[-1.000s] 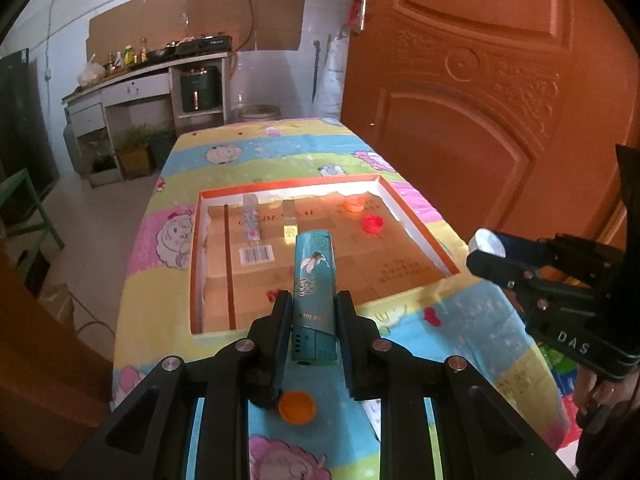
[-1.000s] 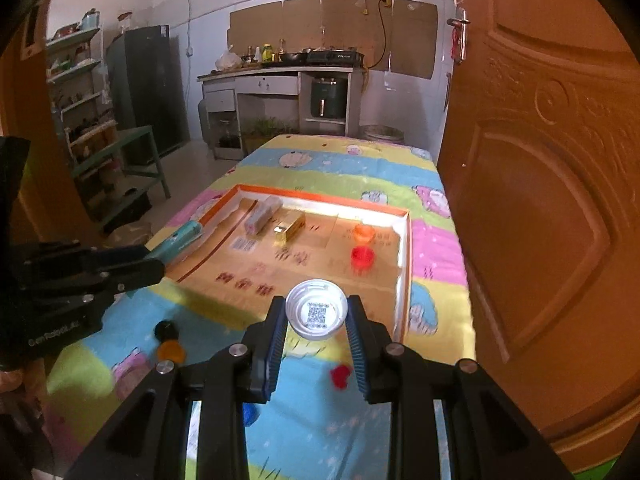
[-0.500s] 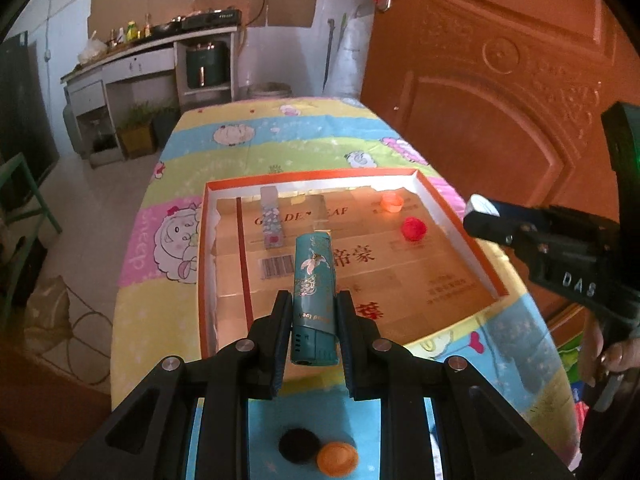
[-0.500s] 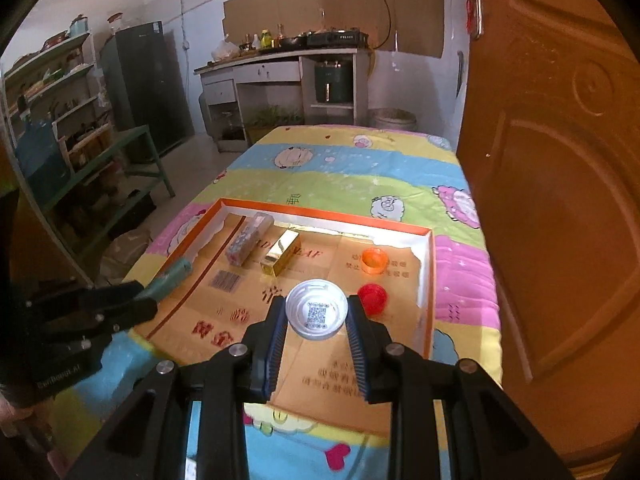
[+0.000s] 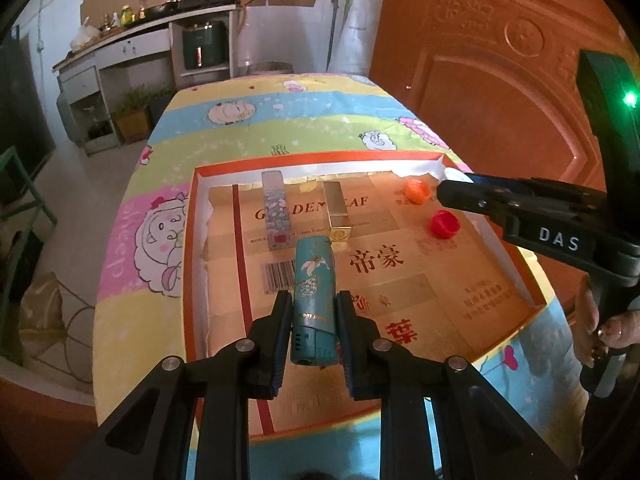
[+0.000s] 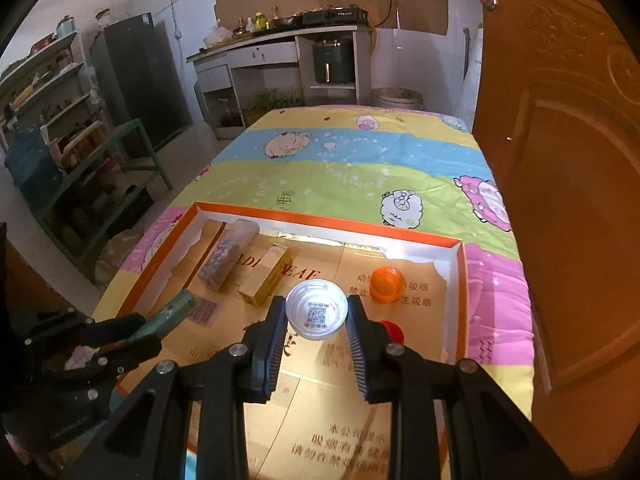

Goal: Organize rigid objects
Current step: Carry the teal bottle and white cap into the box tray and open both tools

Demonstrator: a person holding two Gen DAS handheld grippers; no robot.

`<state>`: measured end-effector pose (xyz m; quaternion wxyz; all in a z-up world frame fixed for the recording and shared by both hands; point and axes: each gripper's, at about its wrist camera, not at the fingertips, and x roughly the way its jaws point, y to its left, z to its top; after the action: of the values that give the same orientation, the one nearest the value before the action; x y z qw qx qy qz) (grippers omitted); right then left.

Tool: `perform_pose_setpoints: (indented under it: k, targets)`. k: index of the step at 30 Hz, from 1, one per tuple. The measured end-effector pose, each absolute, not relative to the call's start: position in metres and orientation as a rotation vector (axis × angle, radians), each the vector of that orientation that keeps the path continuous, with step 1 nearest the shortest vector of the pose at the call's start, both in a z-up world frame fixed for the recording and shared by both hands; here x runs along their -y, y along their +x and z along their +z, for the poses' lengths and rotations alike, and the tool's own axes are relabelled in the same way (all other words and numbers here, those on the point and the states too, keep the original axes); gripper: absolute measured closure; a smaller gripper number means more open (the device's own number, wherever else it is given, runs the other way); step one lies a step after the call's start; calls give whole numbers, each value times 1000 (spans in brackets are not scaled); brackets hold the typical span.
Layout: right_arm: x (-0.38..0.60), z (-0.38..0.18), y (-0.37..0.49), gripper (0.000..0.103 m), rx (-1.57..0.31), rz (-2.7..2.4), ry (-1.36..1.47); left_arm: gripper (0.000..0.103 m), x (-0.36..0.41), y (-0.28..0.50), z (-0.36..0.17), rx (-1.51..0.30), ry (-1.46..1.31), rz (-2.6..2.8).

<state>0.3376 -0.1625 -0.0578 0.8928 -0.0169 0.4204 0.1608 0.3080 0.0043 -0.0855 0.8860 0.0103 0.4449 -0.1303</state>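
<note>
Now | left gripper is clamped on teal lighter, long axis parallel to patterned lighter ahead; right gripper is clamped on white cap, orange cap just beyond

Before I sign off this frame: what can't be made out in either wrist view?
- Red cap: right wrist view, mostly hidden behind the right claw.
- White cap: left wrist view, only a sliver shows past the right claw's tip.
- Teal lighter: left wrist view, small gold lettering unreadable.
</note>
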Motion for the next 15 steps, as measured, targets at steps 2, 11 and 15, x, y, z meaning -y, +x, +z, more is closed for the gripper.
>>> perform_pose_setpoints:
  k: [2, 11, 15]
  targets:
    - [160, -62, 343, 73, -881, 334, -38, 80, -4, 310, -88, -931, 27, -271]
    - [152, -83, 360, 73, -928, 334, -47, 80, -3, 322, -100, -958, 36, -262]
    - [149, -90, 364, 73, -945, 334, -49, 80, -2, 325, -107, -972, 40, -261]
